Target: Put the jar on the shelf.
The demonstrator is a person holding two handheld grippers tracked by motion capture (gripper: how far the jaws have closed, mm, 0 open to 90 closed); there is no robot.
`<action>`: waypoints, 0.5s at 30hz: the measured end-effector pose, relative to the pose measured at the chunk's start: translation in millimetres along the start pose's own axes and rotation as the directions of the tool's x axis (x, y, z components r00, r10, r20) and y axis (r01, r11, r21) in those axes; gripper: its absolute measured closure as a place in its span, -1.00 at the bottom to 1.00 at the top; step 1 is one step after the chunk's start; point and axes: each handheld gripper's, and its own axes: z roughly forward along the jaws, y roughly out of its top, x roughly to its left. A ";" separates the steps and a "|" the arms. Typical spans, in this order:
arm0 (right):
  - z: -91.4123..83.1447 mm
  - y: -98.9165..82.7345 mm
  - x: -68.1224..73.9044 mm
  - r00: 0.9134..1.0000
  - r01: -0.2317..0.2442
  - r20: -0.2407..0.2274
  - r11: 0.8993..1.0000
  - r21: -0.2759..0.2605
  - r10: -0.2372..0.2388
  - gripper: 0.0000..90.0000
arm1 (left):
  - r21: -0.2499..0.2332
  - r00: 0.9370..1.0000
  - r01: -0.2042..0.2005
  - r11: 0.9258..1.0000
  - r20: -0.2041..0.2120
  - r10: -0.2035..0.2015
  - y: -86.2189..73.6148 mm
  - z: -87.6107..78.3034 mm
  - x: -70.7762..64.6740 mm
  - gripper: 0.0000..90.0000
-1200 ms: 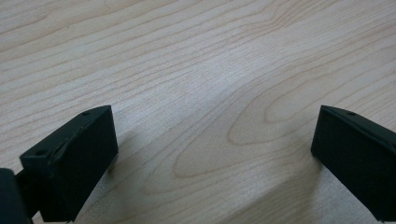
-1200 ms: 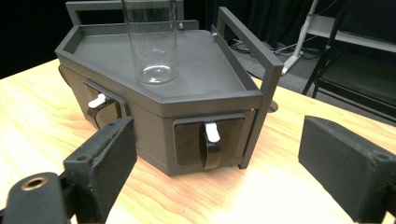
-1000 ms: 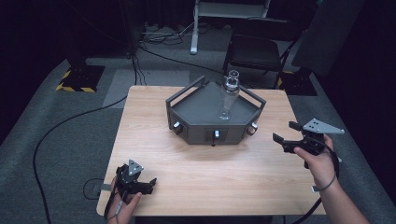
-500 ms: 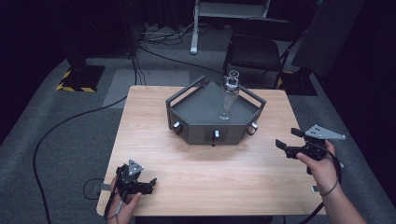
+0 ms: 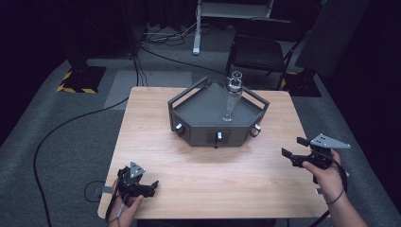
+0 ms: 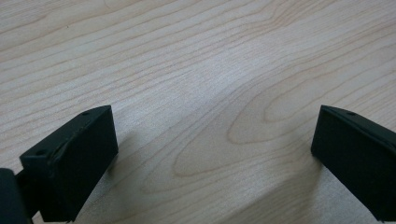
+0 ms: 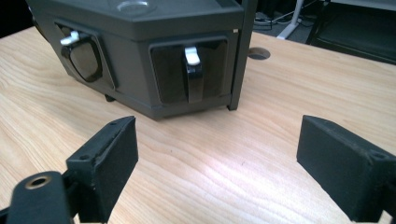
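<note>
A pale wooden table (image 5: 156, 142) with wavy grain stands on grey carpet. Toward its far middle sits a dark grey box (image 5: 208, 113) with angled sides, a flat top and bar handles (image 5: 187, 92) rising at its edges. Small knobs (image 5: 178, 127) with pale tips are set into recessed panels on its front faces; in the right gripper view one such lever (image 7: 191, 56) stands upright in a glossy black recess, and another (image 7: 70, 37) sits in the panel beside it. A clear glass bottle (image 5: 231, 97) with a narrow neck stands upright on the box's top, toward its right side.

The left gripper (image 5: 142, 188) lies low at the table's near left corner, held in a hand (image 5: 127, 208); its matte black jaws are spread wide over bare wood, with nothing between them. The right gripper (image 5: 293, 152), topped by a grey three-cornered plate, is held near the table's right edge, well apart from the box, pointing left. Its blocky black jaws stand wide apart and hold nothing.

A black chair (image 5: 257, 52) and cables (image 5: 61, 137) lie beyond on the floor.
</note>
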 end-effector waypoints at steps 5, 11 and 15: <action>0.1 -9.0 -1.6 1.000 0.005 0.007 1.000 0.015 -0.005 -0.72 | 0.000 1.000 0.000 1.000 0.000 0.000 0.0 0.0 0.0 -0.99; 0.1 -21.7 -4.0 1.000 -0.001 0.012 0.999 0.037 0.001 -0.72 | 0.000 1.000 0.000 1.000 0.000 0.000 0.0 0.0 0.0 -0.99; 1.1 -31.2 -4.6 1.000 -0.009 0.011 0.998 0.056 0.008 -0.73 | 0.000 1.000 0.000 1.000 0.000 0.000 0.0 0.0 0.0 -0.99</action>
